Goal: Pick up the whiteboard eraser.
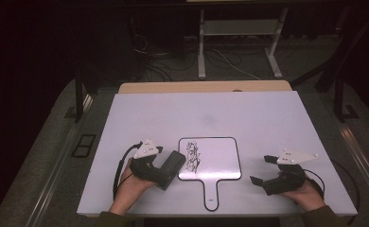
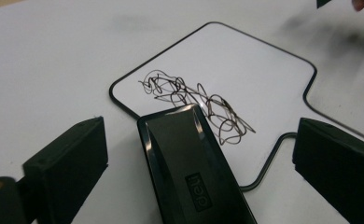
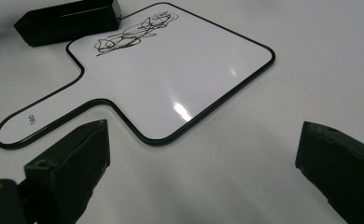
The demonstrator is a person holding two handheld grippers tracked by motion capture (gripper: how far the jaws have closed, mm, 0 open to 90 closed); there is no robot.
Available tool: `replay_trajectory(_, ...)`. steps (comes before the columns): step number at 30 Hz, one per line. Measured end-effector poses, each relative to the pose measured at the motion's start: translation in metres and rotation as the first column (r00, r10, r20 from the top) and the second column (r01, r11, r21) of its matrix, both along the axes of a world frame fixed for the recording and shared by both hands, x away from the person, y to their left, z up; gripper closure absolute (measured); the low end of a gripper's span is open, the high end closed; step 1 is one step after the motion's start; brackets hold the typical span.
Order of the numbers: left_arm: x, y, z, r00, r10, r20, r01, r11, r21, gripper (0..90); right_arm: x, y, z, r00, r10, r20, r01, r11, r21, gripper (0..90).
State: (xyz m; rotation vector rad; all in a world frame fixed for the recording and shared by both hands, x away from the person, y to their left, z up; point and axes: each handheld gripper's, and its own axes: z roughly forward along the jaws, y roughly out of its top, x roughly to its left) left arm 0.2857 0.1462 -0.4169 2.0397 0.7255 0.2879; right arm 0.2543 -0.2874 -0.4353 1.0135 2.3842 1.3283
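High view: your left gripper (image 1: 171,170) sits at the left edge of the small paddle-shaped whiteboard (image 1: 215,161), with a black eraser (image 1: 171,165) lying between its jaws. The left gripper view shows those jaws spread wide, a clear gap of table on each side of the eraser (image 2: 194,172), so you are not pinching it. The eraser's front end rests on the board's edge, just touching the black scribble (image 2: 194,100) drawn near that side of the whiteboard (image 2: 245,60).

The whiteboard lies flat on the white table (image 1: 197,113), near your edge of it, its handle pointing toward you. It holds nothing but the scribble in its left part; the rest of its surface is clean and glossy.

Your right gripper (image 1: 263,170) rests on the table just to the right of the board, apart from it. In the right gripper view its jaws stand wide open over bare table, with the whiteboard (image 3: 171,70) and the eraser (image 3: 68,21) lying beyond them.
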Motion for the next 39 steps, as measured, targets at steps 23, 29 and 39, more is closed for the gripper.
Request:
replay_trajectory(23,0.000,-0.008,-0.018,0.9975,0.027,-0.065,-0.021,0.9954,0.093,16.0,0.000,-0.001,0.000,1.0000,-0.001,-0.001,0.001,1.0000,-0.005,1.9)
replay_trajectory(29,0.001,-0.010,-0.022,0.9955,0.034,-0.089,-0.024,0.9927,0.118,16.2,0.001,-0.001,-0.001,1.0000,-0.003,-0.003,0.003,1.0000,-0.008,1.9)
replay_trajectory(39,0.001,-0.011,-0.024,0.9935,0.041,-0.106,-0.026,0.9901,0.138,21.2,0.000,-0.001,-0.001,1.0000,-0.002,-0.001,0.002,0.9999,-0.011,1.9)
